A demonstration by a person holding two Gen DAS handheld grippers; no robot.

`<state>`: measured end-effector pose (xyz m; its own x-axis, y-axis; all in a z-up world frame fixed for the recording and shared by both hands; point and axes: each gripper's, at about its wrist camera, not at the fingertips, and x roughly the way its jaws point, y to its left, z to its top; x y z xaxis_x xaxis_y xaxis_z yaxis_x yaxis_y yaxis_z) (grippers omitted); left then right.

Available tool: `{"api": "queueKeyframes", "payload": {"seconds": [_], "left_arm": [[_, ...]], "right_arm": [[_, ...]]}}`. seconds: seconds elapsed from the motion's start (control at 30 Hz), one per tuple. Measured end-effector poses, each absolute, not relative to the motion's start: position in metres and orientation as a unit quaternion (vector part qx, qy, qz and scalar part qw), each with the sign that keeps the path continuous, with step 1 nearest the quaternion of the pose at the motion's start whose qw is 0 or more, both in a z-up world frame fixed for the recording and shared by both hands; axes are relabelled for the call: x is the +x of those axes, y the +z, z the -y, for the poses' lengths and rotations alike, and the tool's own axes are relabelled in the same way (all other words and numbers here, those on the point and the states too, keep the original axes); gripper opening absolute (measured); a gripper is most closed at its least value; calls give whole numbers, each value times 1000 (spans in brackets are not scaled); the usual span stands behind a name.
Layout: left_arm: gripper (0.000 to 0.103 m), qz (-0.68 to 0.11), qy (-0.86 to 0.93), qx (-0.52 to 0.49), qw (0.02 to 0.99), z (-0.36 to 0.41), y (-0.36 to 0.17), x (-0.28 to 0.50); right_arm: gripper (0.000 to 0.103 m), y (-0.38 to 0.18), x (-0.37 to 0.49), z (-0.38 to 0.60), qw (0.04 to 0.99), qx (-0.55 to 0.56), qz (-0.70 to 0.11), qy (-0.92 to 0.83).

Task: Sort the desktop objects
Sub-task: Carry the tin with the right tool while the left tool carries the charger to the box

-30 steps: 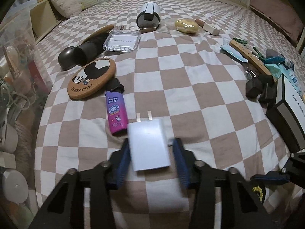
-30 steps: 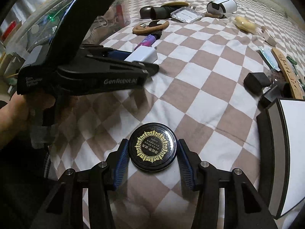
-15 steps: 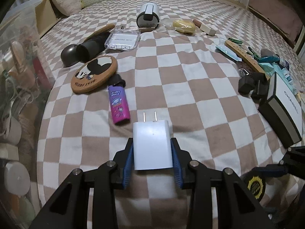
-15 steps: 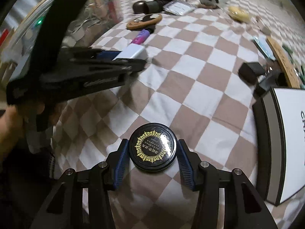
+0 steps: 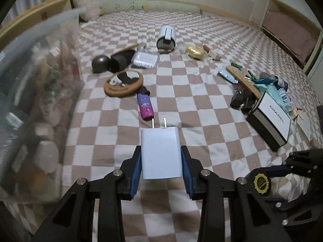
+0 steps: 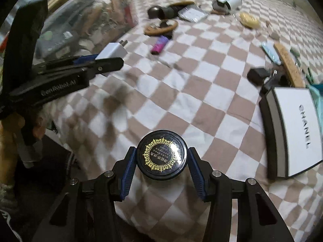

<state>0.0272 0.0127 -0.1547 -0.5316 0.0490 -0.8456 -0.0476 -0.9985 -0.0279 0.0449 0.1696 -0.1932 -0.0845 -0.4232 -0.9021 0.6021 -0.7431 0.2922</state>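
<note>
A white wall charger with two metal prongs sits between the blue pads of my left gripper, which is shut on it and holds it above the checkered blanket. The same charger shows in the right wrist view, clamped at upper left. My right gripper is shut on a round black tin with a gold emblem on its lid, lifted off the blanket. That tin appears at the lower right of the left wrist view.
A clear plastic bin full of items stands at the left. On the blanket lie a purple lighter, a cork coaster, a white canister, a clear case, a black-and-white box and small clutter at right.
My left gripper closed on the charger and lifted it off the blanket, swinging toward the bin. My right gripper rose with the tin.
</note>
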Motion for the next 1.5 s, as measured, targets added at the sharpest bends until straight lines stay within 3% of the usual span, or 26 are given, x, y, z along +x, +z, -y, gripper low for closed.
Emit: {"api": "queueKeyframes", "payload": {"seconds": [0.33,0.87,1.5], "left_arm": [[36,-43,897,-439,22,8,-87,48],[36,-44,936,-338,-88,110,15,81],[36,5,904,-356,-239,258,3,103]], "right_arm": [[51,-121,48,-143,385,533,-113,-745],[51,-27,41,-43,456,407,-124,-782],[51,-11,20,36,470,398,-114,-779]]}}
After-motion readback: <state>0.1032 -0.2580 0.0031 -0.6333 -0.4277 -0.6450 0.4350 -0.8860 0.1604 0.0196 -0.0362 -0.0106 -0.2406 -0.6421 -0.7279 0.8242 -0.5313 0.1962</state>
